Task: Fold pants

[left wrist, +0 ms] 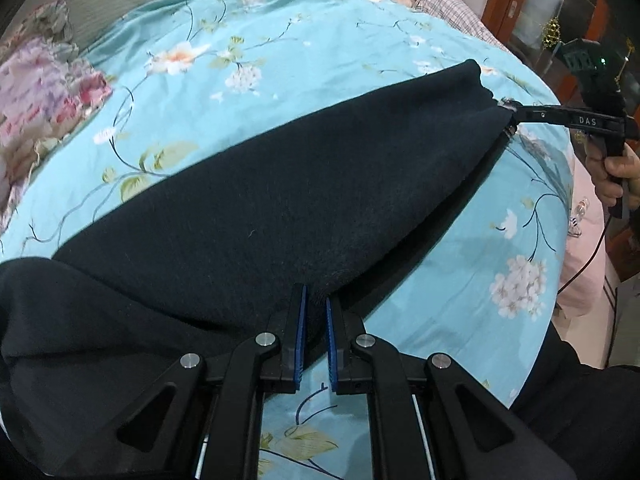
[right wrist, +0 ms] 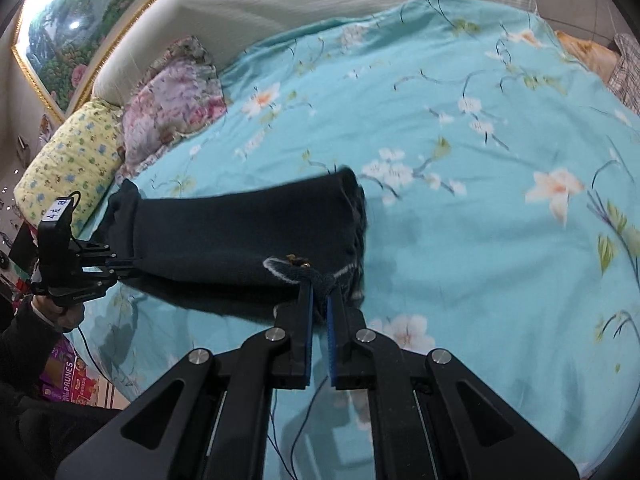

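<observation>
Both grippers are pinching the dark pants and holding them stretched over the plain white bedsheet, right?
Not quite: the bedsheet is light blue with a flower print, as the right wrist view shows. Left gripper and right gripper do pinch the dark pants.

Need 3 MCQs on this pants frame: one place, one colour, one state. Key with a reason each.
1. Where do the pants lie?
A. floor B. floral bedsheet C. chair
2. Colour of the pants?
A. dark navy-black B. red C. white
3. State of the right hand-held gripper?
A. open, apart from the pants B. shut on the pants C. out of view

Key:
1 B: blue flowered sheet shows around them.
2 A: the cloth is uniformly dark.
3 B: its fingers pinch an edge; the left hand-held gripper pinches the other end.
</observation>
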A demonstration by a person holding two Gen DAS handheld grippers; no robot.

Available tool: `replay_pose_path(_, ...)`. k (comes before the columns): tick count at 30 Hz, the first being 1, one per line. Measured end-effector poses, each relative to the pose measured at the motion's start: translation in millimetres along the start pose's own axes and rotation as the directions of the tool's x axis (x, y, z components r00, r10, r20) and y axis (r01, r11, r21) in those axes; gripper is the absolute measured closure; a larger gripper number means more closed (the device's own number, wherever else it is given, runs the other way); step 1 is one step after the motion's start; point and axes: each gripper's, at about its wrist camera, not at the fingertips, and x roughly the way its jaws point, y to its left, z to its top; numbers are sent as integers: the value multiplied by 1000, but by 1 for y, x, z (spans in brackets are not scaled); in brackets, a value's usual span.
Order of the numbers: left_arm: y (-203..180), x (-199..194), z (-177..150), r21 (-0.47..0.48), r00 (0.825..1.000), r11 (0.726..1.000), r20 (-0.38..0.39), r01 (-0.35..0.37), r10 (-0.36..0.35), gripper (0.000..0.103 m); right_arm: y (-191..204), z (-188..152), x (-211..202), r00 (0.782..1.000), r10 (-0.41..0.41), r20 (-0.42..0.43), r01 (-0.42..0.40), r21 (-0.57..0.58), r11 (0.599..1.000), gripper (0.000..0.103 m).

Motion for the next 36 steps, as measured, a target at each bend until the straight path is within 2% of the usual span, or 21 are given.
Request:
replay_pose_path(7, 10, 13, -5, -61, 1000, 998, -2, 26, -26, 90, 4, -11, 13, 996, -55, -67, 56, 11, 998, 100)
replay_pose_path(9, 11, 8, -7, -76, 1000, 997, 4, 30, -30, 83, 7, -11, 8, 996, -64, -68, 66, 33, 997, 100)
replay_pose_path(10, 12, 5, -9, -91, 999, 995, 11, 39, -38, 77, 7, -10, 3, 996, -64, -63, 67, 49, 997, 99)
replay_pose_path(14, 21, -10, -20, -176, 998, 983, 40, 52, -46, 52, 14, -9, -31, 995, -92, 46, 87, 94, 992, 98)
replay_pose_path(16, 30, -16, -27, -243, 998, 969, 63, 45, -31, 44, 23, -8, -46, 991, -65, 113, 53, 99, 994, 93)
replay_pose_path(17, 34, -19, -29, -268, 997, 963, 66, 43, -26, 44, 26, -8, -47, 991, -46, 124, 33, 100, 994, 90)
replay_pose_path(18, 39, -22, -31, -297, 998, 954, 69, 34, -15, 44, 34, -8, -46, 991, -4, 135, -10, 102, 995, 78)
replay_pose_path(19, 46, -25, -34, -329, 998, 944, 70, 23, 0, 41, 41, -7, -41, 991, 24, 135, -37, 98, 994, 59)
replay_pose_path(21, 59, -32, -41, -398, 997, 917, 71, -8, 39, 40, 58, -6, -32, 988, 74, 139, -85, 75, 994, 45)
replay_pose_path(26, 110, -49, -54, -560, 993, 827, 68, -45, 101, 39, 111, 0, 13, 982, 174, 71, -173, -22, 985, 45)
replay_pose_path(29, 142, -62, -58, -624, 991, 779, 62, -57, 122, 39, 136, 2, 41, 968, 251, 25, -250, -41, 967, 45)
replay_pose_path(35, 196, -84, -42, -715, 983, 691, 29, -107, 182, 34, 178, 7, 81, 945, 320, -60, -325, -86, 942, 45)
replay_pose_path(36, 206, -85, -35, -734, 982, 668, 10, -121, 189, 33, 187, 9, 88, 941, 331, -74, -337, -97, 937, 45)
